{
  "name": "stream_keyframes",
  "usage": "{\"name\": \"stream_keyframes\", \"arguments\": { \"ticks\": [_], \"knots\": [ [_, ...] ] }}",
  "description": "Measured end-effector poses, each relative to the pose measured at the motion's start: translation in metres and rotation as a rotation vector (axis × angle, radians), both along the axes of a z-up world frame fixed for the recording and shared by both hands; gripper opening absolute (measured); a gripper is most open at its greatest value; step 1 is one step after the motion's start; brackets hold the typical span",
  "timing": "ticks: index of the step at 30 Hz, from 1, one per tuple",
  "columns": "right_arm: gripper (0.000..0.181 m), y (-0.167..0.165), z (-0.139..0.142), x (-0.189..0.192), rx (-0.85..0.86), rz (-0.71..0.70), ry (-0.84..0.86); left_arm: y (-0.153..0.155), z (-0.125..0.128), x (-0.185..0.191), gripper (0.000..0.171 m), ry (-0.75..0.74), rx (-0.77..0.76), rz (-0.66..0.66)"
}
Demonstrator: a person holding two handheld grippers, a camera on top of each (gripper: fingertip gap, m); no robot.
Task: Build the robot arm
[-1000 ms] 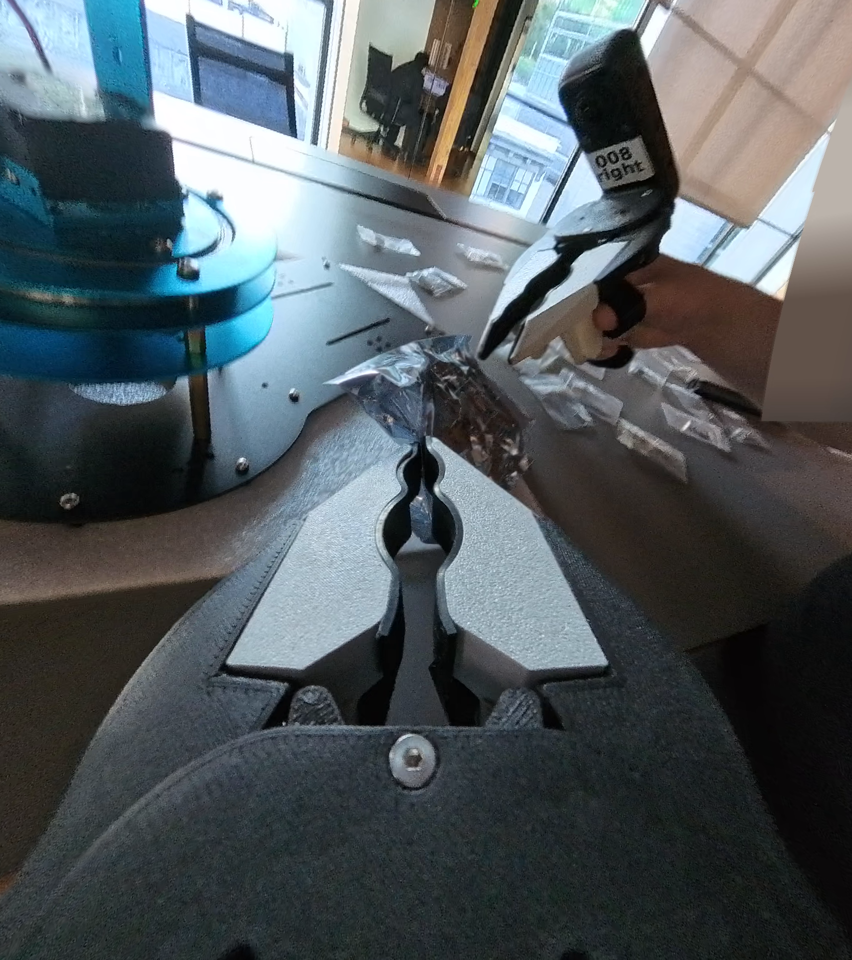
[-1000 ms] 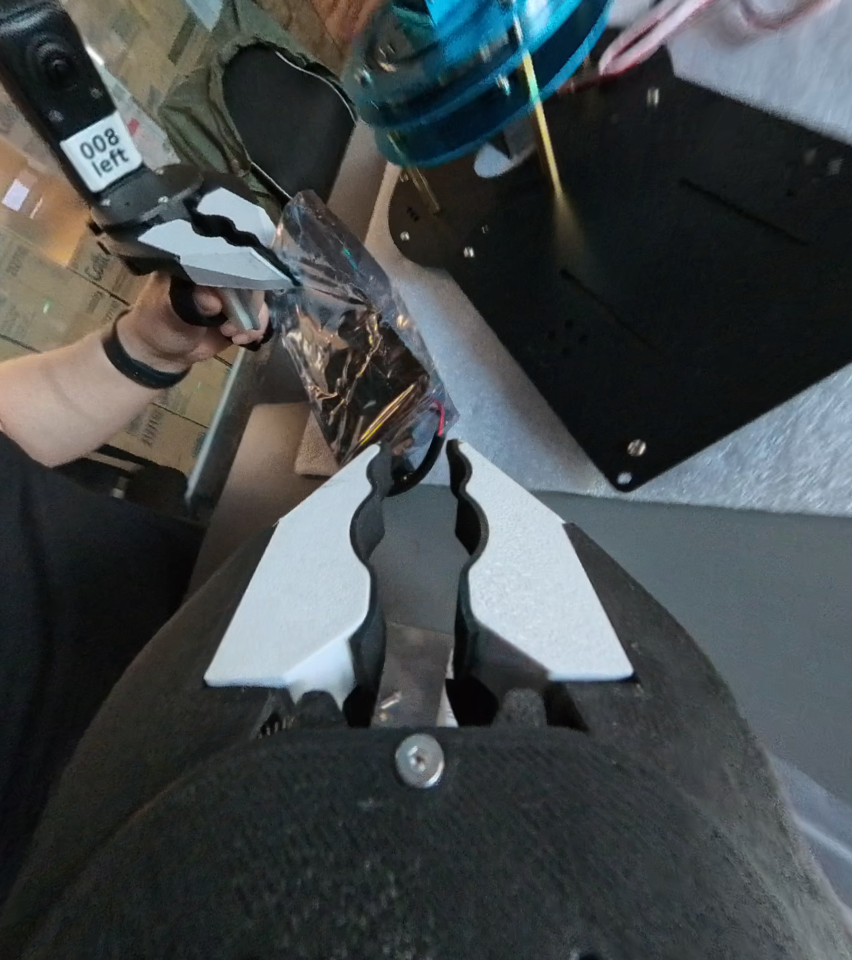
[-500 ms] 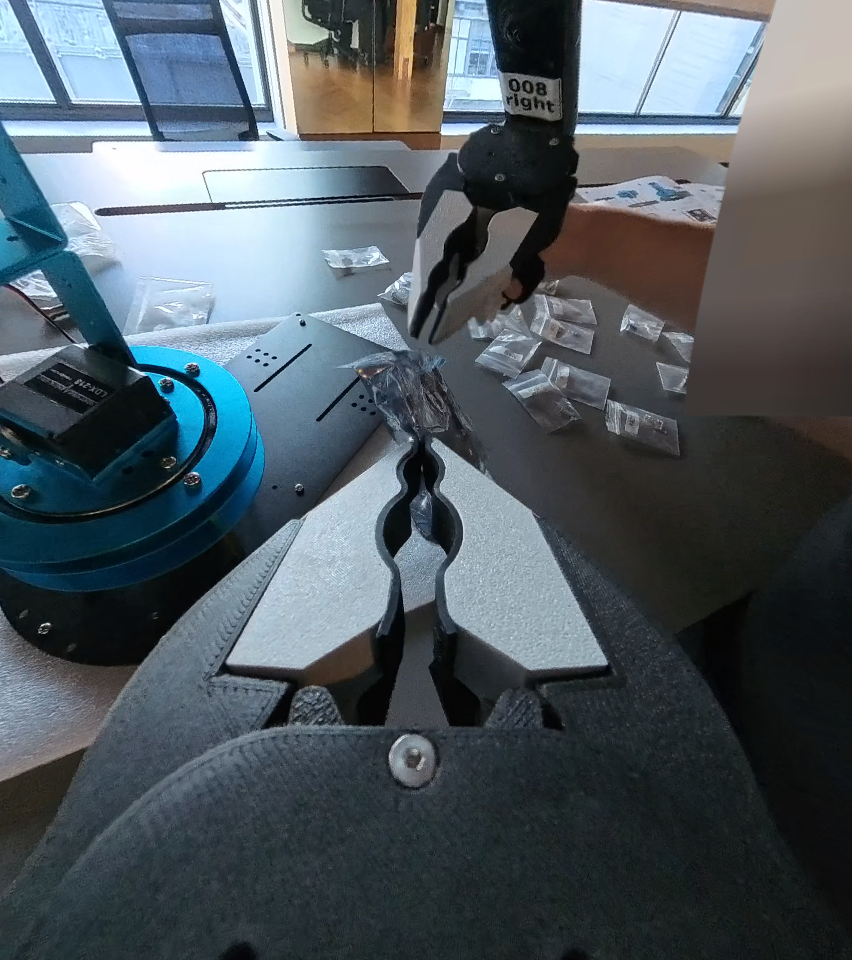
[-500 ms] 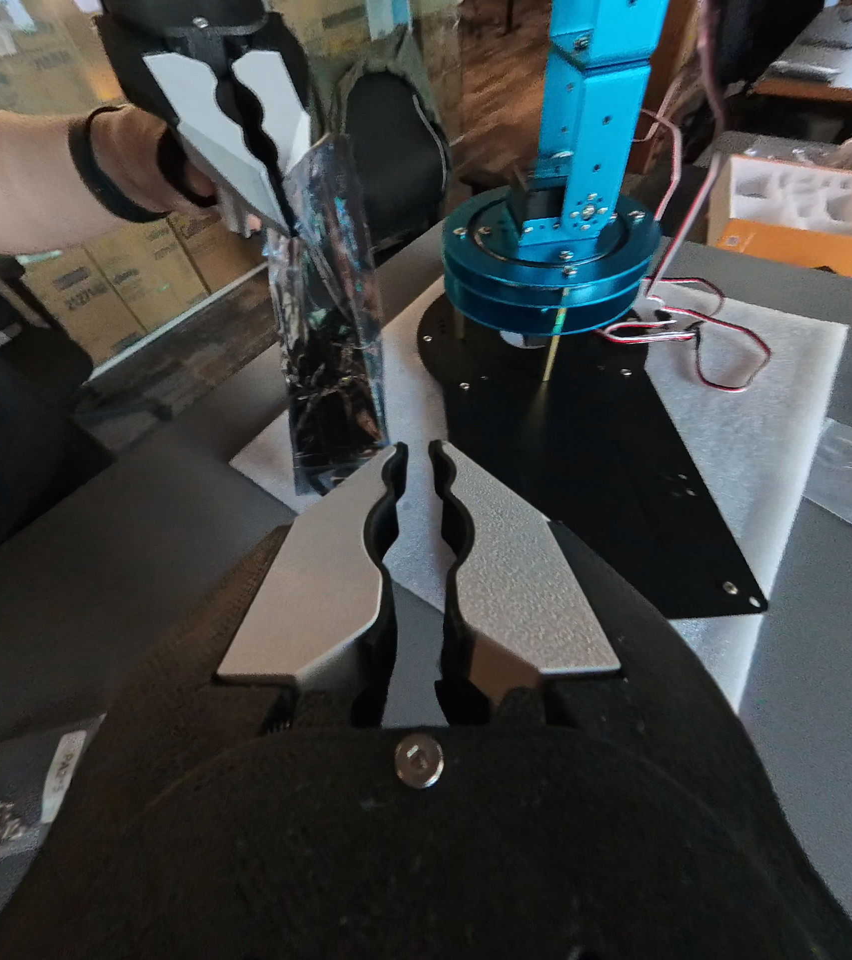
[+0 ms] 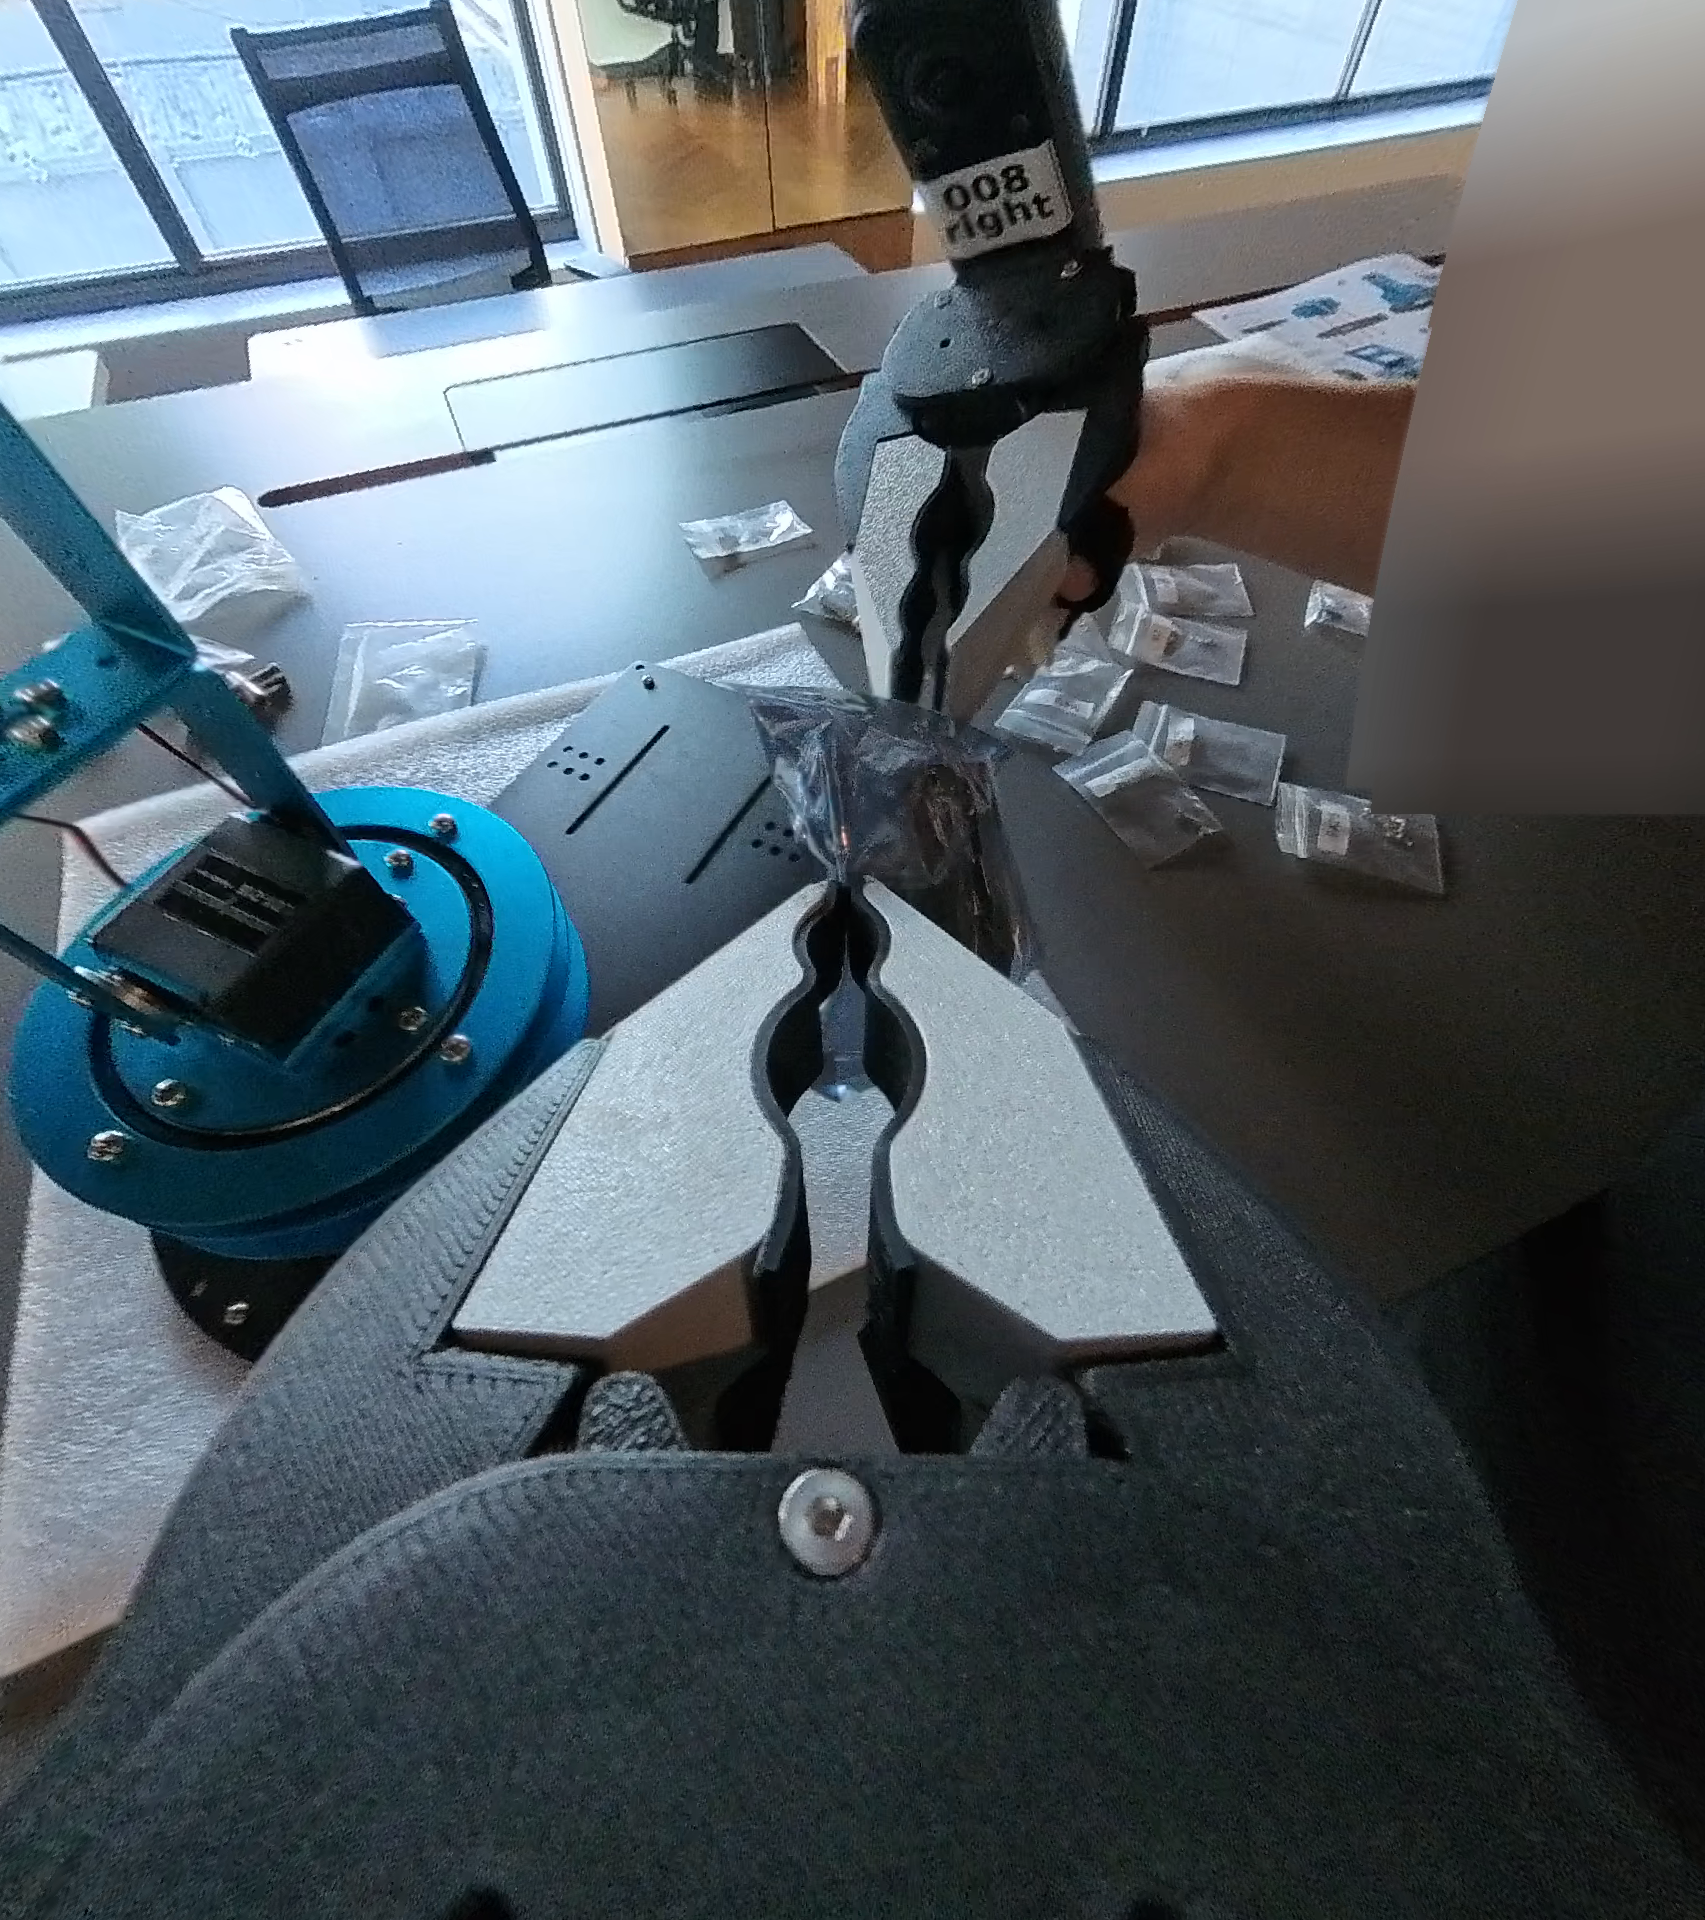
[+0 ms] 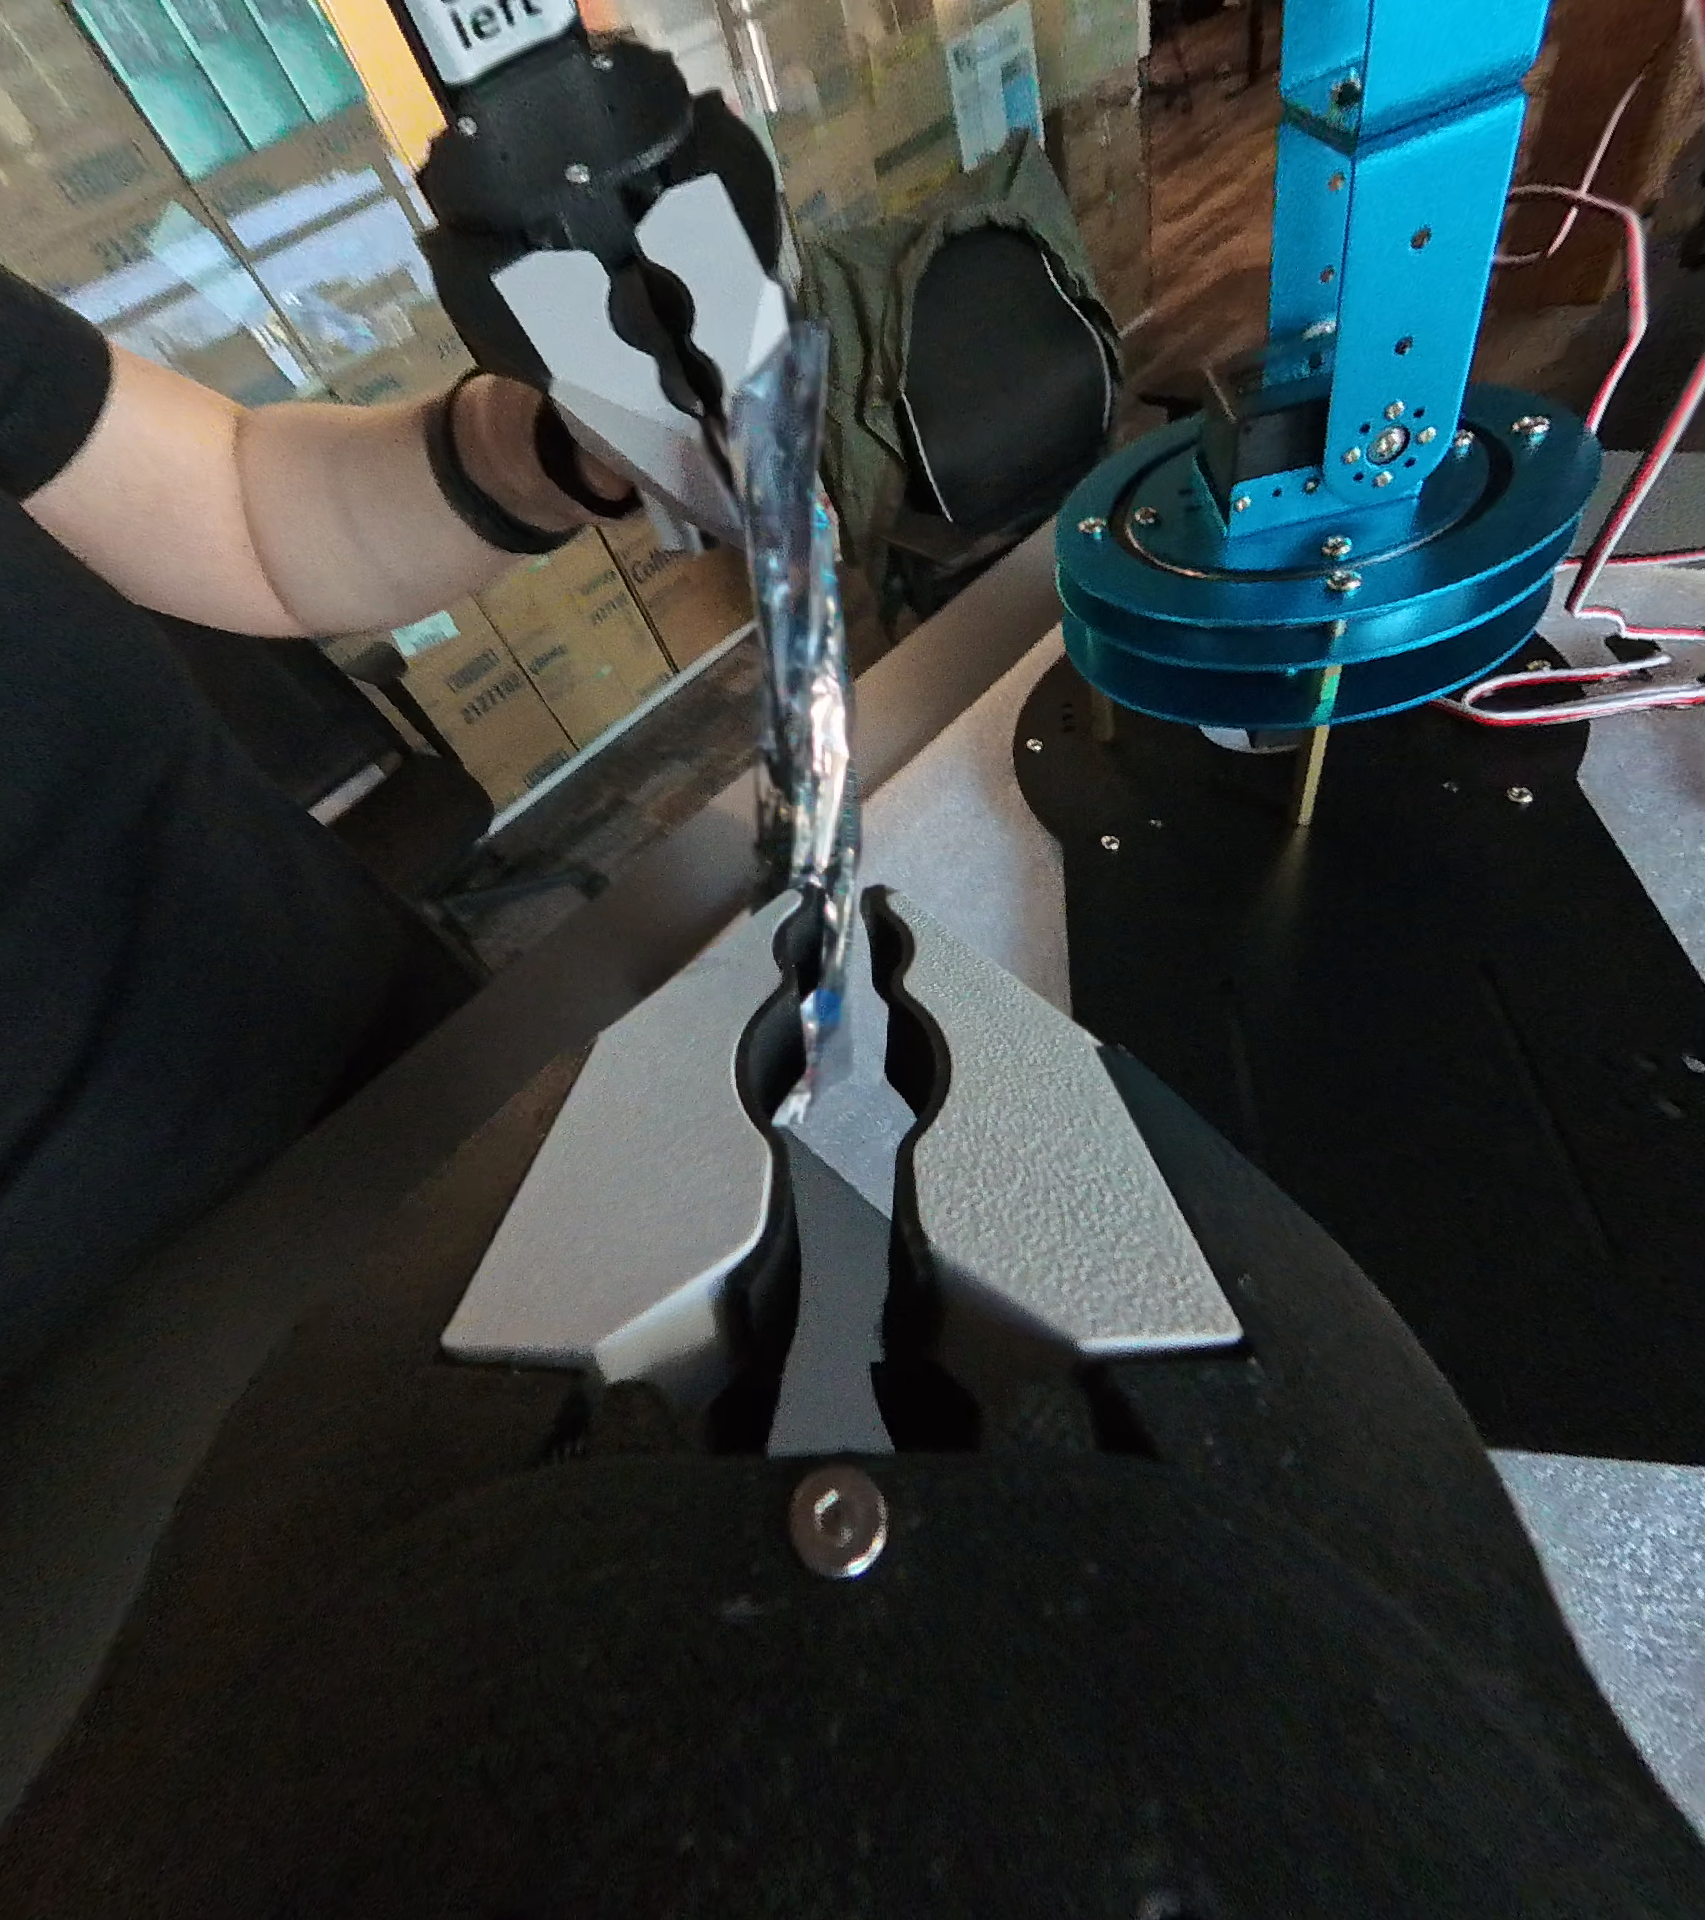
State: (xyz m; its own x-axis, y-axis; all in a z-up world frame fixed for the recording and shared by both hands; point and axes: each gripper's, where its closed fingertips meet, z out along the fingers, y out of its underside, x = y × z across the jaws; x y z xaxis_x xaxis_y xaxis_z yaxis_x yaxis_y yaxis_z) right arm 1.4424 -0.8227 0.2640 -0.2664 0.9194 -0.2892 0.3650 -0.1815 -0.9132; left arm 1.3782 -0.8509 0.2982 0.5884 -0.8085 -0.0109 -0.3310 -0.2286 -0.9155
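Observation:
My left gripper (image 5: 848, 891) is shut on the edge of a clear plastic bag (image 5: 905, 805) of small dark parts and holds it above the table. In the right wrist view the left gripper (image 6: 723, 457) is at the upper left, and the bag (image 6: 801, 665) hangs from it edge-on. My right gripper (image 6: 840, 902) is narrowly open around the bag's lower corner, with a thin gap showing beside the right finger. In the left wrist view the right gripper (image 5: 921, 686) points down onto the bag's far edge.
A blue robot turntable with an upright arm (image 6: 1326, 582) stands on a black baseplate (image 6: 1399, 1039) over a grey foam sheet (image 6: 1658, 1558). Red, white and black wires (image 6: 1658, 665) trail at the right. Several small parts bags (image 5: 1180, 748) lie on the dark table. One gripper's finger ends stand about 9 centimeters off the other's.
The left gripper has turned the bag so that it hangs edge-on. The right gripper has moved onto the bag's lower corner and its jaws have narrowed.

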Motion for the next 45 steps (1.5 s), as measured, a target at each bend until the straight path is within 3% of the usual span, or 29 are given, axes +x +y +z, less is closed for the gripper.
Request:
{"name": "stream_keyframes", "arguments": {
  "ticks": [5,8,10,14,20,33,40,45],
  "knots": [
    [0.015,-0.001,0.02,0.0,-0.023,-0.011,0.072,0.009,0.005,0.002,0.0,0.066,0.02,-0.01],
    [0.017,0.002,0.013,-0.002,0.034,-0.034,0.038,0.011,0.006,0.003,0.0,0.104,0.024,-0.02],
    [0.005,0.0,0.008,-0.003,0.074,-0.03,0.013,0.013,0.007,0.005,0.0,0.115,0.026,-0.026],
    [0.0,0.006,-0.002,-0.007,0.198,-0.073,-0.05,0.018,0.004,0.006,0.0,0.154,0.024,-0.013],
    [0.0,0.004,-0.012,-0.009,0.185,-0.084,-0.1,0.021,0.002,0.01,0.0,0.097,0.003,0.005],
    [0.0,0.009,-0.018,-0.007,0.383,-0.161,-0.184,0.025,0.008,0.03,0.0,0.039,0.029,0.005],
    [0.0,0.011,-0.017,-0.004,0.411,-0.187,-0.172,0.034,0.01,0.029,0.0,-0.014,0.039,0.062],
    [0.0,0.011,-0.019,-0.003,0.315,-0.199,-0.167,0.038,0.007,0.025,0.0,-0.034,0.031,0.08]
  ]
}}
